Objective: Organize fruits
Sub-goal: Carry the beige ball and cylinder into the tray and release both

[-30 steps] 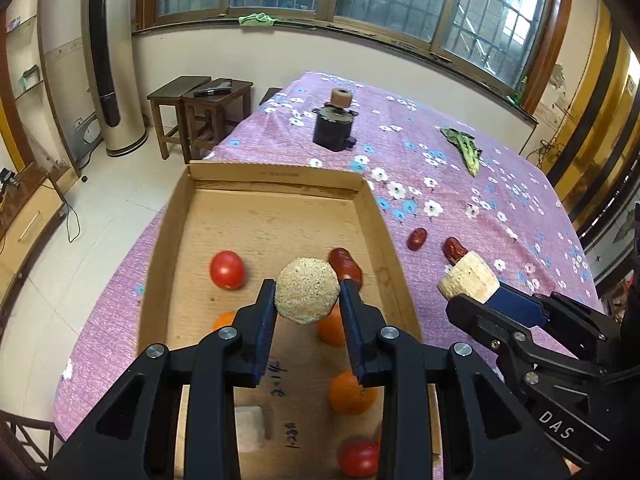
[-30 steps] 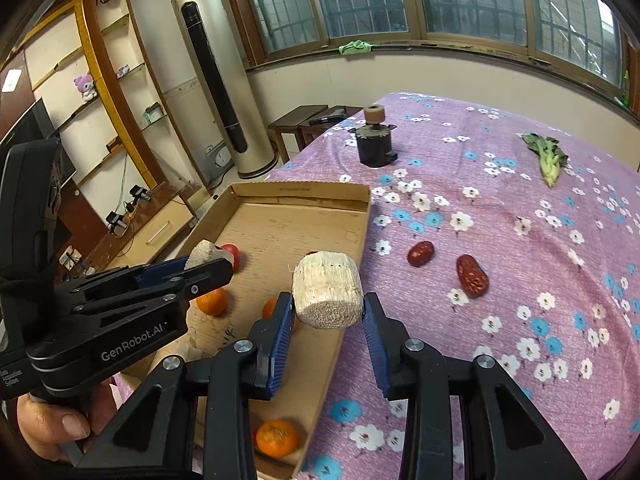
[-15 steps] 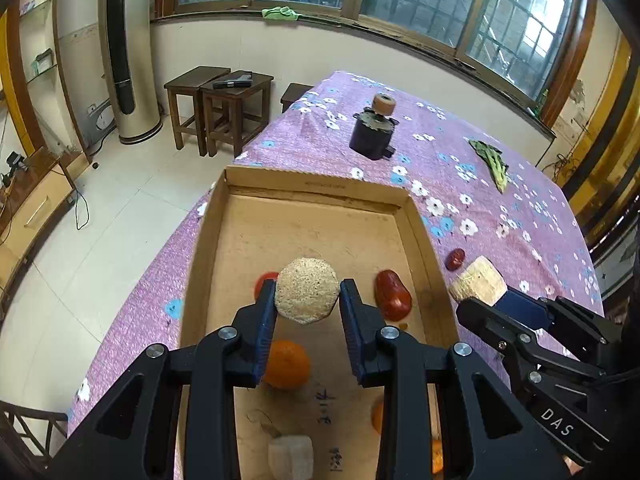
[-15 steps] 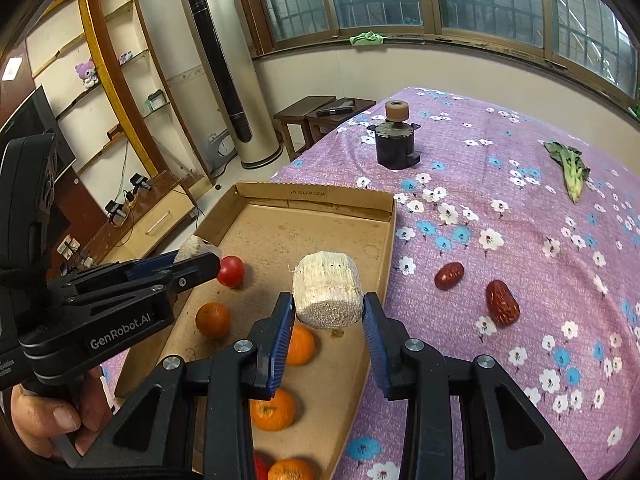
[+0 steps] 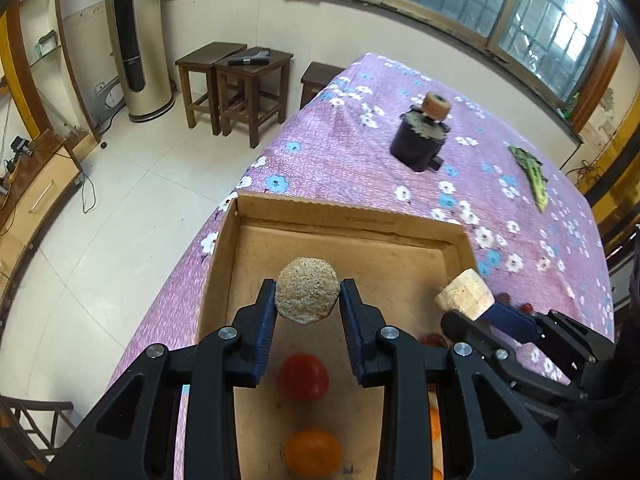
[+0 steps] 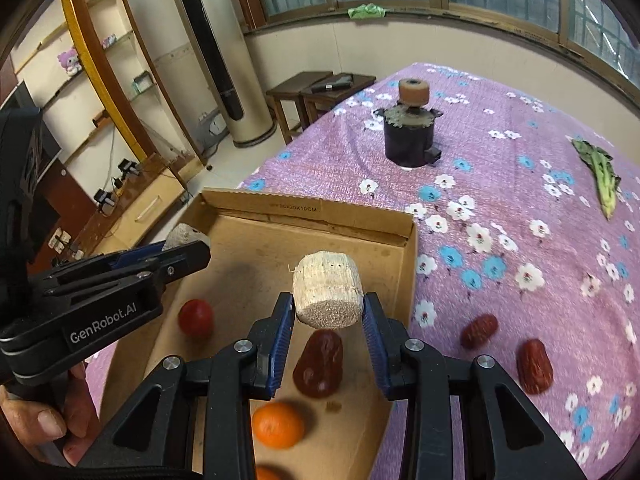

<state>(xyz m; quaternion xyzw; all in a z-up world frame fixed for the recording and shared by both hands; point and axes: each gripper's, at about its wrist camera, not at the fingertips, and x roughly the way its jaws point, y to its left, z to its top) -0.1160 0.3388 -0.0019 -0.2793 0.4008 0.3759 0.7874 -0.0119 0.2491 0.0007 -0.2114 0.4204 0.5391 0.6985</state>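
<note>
My left gripper (image 5: pixel 307 300) is shut on a round beige corn-cob piece (image 5: pixel 306 290) above the near part of the cardboard box (image 5: pixel 352 216). My right gripper (image 6: pixel 327 307) is shut on a pale cob cylinder (image 6: pixel 327 294) above the box's right side (image 6: pixel 412 256). In the box lie a red tomato (image 6: pixel 195 317), a big red date (image 6: pixel 320 362), and oranges (image 6: pixel 277 424). The tomato (image 5: pixel 304 376) and an orange (image 5: pixel 313 454) show below the left gripper. Two dates (image 6: pixel 478 330) (image 6: pixel 534 366) lie on the purple cloth right of the box.
A black cylinder with a brown spool on top (image 6: pixel 409 132) stands on the flowered tablecloth (image 6: pixel 520 200) beyond the box. A green vegetable (image 6: pixel 600 172) lies at the far right. Wooden stools (image 5: pixel 236 84) and a floor air conditioner (image 5: pixel 132 36) stand off the table's left.
Both grippers have moved forward over the box with their cob pieces still held; the box's far wall and the black cylinder look closer, and the fruits have slid toward the bottom of the views.
</note>
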